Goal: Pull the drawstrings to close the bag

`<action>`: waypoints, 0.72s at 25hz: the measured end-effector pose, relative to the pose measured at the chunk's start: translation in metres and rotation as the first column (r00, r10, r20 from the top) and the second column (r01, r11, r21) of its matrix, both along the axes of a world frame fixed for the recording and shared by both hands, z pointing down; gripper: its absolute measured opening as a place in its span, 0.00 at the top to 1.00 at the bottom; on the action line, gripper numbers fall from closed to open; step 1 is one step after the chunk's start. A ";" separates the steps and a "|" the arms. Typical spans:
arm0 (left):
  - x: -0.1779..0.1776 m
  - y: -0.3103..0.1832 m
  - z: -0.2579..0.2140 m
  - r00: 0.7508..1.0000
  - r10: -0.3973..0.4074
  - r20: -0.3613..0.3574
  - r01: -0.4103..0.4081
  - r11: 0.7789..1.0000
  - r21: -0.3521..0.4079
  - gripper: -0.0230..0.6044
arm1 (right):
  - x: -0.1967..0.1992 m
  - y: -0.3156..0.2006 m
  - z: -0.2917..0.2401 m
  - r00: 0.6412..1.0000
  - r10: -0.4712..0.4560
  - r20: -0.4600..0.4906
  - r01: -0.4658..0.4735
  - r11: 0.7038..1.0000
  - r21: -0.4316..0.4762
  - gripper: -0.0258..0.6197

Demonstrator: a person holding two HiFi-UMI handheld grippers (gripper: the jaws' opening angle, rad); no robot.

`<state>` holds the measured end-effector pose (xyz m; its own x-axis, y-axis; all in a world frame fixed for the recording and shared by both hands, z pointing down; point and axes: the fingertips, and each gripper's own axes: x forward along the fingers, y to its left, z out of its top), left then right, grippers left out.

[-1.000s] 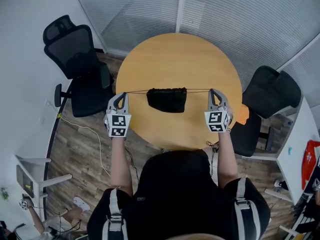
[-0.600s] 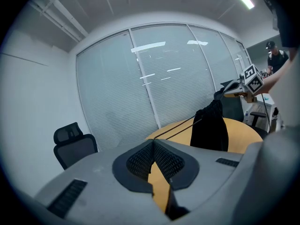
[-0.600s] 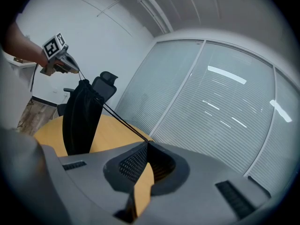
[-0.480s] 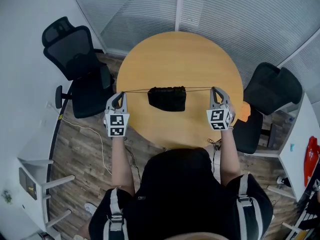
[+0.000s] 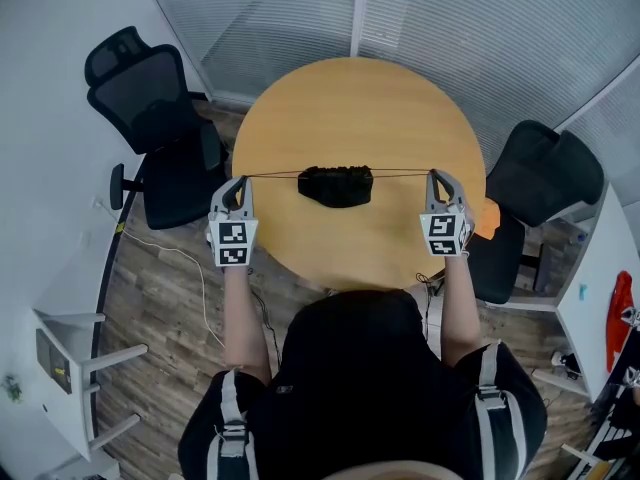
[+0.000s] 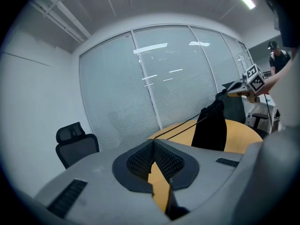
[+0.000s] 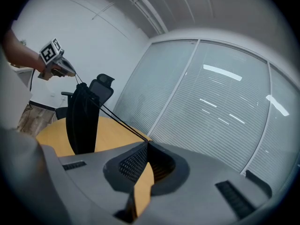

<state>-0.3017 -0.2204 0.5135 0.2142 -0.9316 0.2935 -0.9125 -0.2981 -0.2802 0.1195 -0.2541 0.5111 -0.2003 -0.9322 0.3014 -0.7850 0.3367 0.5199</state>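
A small black drawstring bag hangs over the round wooden table, strung between both grippers on a taut, thin dark drawstring. Its mouth is gathered tight. My left gripper is shut on the left drawstring end at the table's left edge. My right gripper is shut on the right end at the table's right edge. In the left gripper view the bag hangs to the right beyond the shut tips, the cord running to it. The right gripper view shows the bag on the left past the shut jaws.
Black office chairs stand left of the table and right of it. An orange thing lies by the right chair. Frosted glass walls close the back. A white desk stands at the right, and a cable trails on the wooden floor.
Both grippers have drawn slightly further apart along the table's edges. The bag has shortened and bunched up, its mouth pulled tighter, and it sits a little higher.
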 end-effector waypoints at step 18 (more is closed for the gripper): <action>0.003 -0.005 -0.013 0.998 -0.059 -0.003 0.059 0.998 0.025 0.94 | 0.039 -0.008 -0.009 0.994 0.050 0.096 -0.051 0.999 0.007 0.87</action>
<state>-0.2989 -0.2256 0.5003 0.1595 -0.9498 0.2693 -0.9288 -0.2368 -0.2851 0.1587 -0.2624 0.5019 -0.1802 -0.9447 0.2741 -0.8470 0.2907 0.4450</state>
